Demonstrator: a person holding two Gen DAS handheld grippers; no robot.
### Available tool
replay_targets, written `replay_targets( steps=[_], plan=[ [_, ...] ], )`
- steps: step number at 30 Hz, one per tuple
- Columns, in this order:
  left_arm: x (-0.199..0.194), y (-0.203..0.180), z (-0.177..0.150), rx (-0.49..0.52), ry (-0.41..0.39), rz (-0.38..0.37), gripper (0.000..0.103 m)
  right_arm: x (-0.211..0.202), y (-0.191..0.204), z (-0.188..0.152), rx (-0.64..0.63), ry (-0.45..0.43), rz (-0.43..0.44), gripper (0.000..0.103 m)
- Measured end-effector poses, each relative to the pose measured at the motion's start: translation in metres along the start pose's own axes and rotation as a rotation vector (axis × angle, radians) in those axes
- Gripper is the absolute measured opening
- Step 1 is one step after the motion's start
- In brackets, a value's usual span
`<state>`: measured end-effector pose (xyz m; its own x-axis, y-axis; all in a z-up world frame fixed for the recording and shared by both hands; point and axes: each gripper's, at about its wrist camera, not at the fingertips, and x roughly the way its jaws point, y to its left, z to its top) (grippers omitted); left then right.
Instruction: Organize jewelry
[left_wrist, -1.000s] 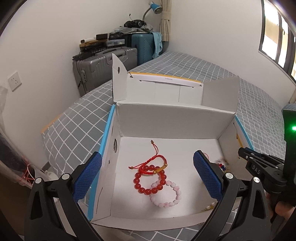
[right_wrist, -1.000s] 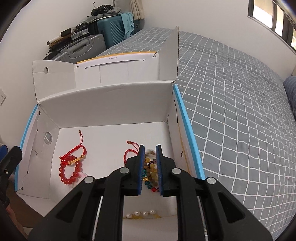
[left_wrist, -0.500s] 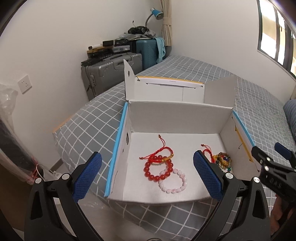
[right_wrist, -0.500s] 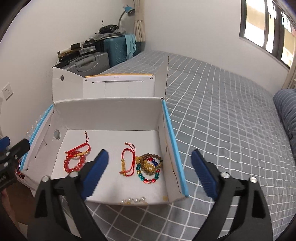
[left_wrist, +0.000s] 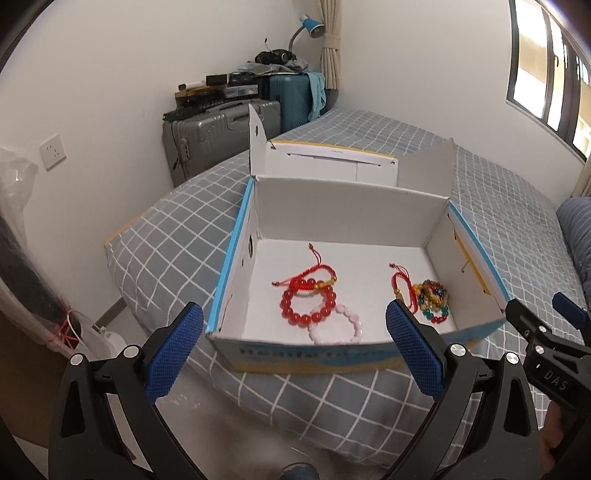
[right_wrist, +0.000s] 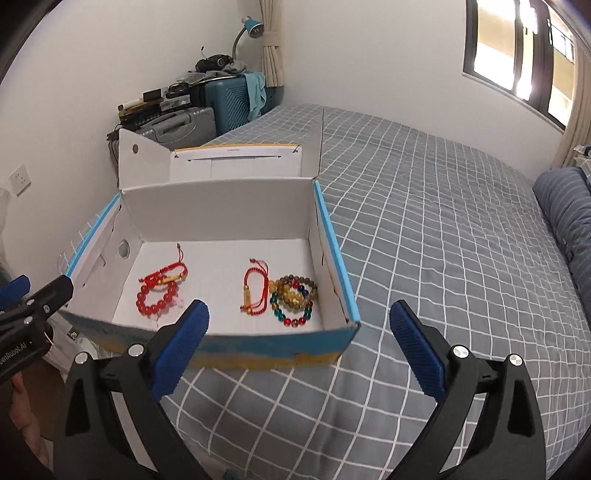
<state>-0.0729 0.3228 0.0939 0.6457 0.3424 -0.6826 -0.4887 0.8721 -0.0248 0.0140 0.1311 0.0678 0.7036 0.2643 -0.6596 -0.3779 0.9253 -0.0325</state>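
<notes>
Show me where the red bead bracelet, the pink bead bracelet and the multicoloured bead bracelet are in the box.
red bead bracelet (left_wrist: 308, 304): left wrist view, on its ring of beads.
pink bead bracelet (left_wrist: 355, 325): left wrist view, on its right-hand beads.
multicoloured bead bracelet (right_wrist: 291, 322): right wrist view, on its lower beads.

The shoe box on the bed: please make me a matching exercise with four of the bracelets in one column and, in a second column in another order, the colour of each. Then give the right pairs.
All four lie inside the white shoe box.

Column 1
1. large round-bead bracelet
2. bracelet nearest the front wall
3. cord bracelet with a gold tube, right group
4. beaded bracelets by the right wall

Column 2
A. many colours: amber, green, red, blue
B. pale pink
C. red beads
D. red cord

Pairs: 1-C, 2-B, 3-D, 4-A
</notes>
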Motion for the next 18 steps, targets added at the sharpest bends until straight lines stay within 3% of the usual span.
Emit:
replay_targets(
  steps=[9, 18],
  plan=[
    [0.002, -0.001, -0.024, 0.015, 0.038, 0.001, 0.097, 0.001, -0.001, -0.023, 0.012, 0.016, -0.008, 0.094],
    [0.007, -0.007, -0.026, 0.050, 0.034, -0.037, 0.097, 0.004, -0.004, -0.026, 0.025, 0.020, -0.025, 0.094]
  ],
)
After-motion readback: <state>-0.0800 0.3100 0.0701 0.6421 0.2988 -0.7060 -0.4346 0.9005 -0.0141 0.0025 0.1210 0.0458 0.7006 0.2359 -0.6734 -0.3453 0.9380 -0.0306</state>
